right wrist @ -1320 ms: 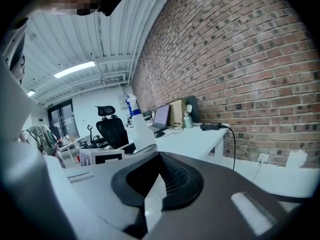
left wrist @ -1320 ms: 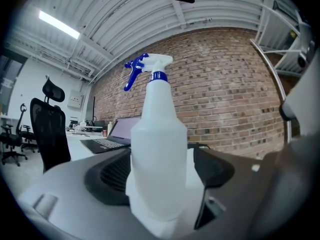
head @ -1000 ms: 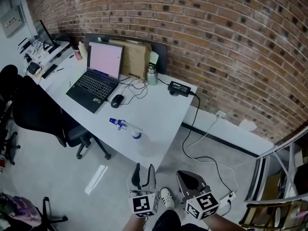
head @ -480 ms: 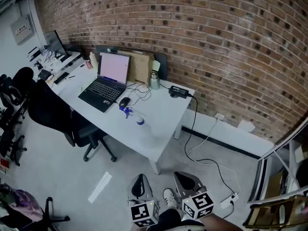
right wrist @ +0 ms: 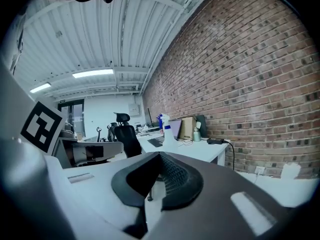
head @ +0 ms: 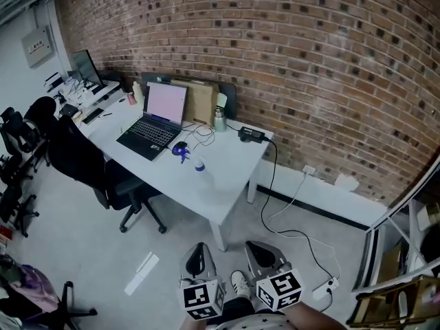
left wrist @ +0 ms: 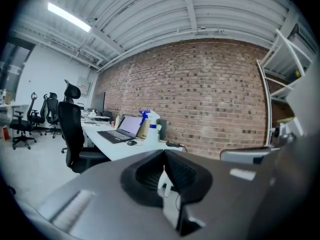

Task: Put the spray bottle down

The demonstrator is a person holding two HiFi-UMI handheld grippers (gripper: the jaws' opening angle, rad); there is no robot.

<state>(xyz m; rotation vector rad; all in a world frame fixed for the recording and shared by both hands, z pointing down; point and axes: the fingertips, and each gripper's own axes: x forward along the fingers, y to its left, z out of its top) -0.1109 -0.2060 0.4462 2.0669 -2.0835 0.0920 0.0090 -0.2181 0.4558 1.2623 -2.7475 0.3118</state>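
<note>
Down at my feet, well back from the laptop, my left gripper has its jaws pressed together with nothing between them; its own view shows the two black pads meeting at the tip. Beside it, my right gripper looks the same, pads closed against each other and empty. Both point roughly level toward the white desk that carries the laptop.

The spray bottle is out of my tools. It stands upright on the desk, just to the right of the laptop and a little nearer me, blue trigger head on top, a blue band round the neck, white body below. Both gripper views catch it standing in front of the brick wall, well apart from either tool. By that I judge the putting down done.

Behind the laptop a cardboard box leans at the wall, with a steel flask to the laptop's right rear and a black power brick further right. A black office chair sits at the laptop's front-left.

If I had to take the bottle up, I expect a light, stiff plastic thing, tall and narrow, so easy to tip; how full it is I cannot tell. The smooth body may slip between pads, so I would pinch the neck just under the trigger head, where the shoulder stops it sliding
</note>
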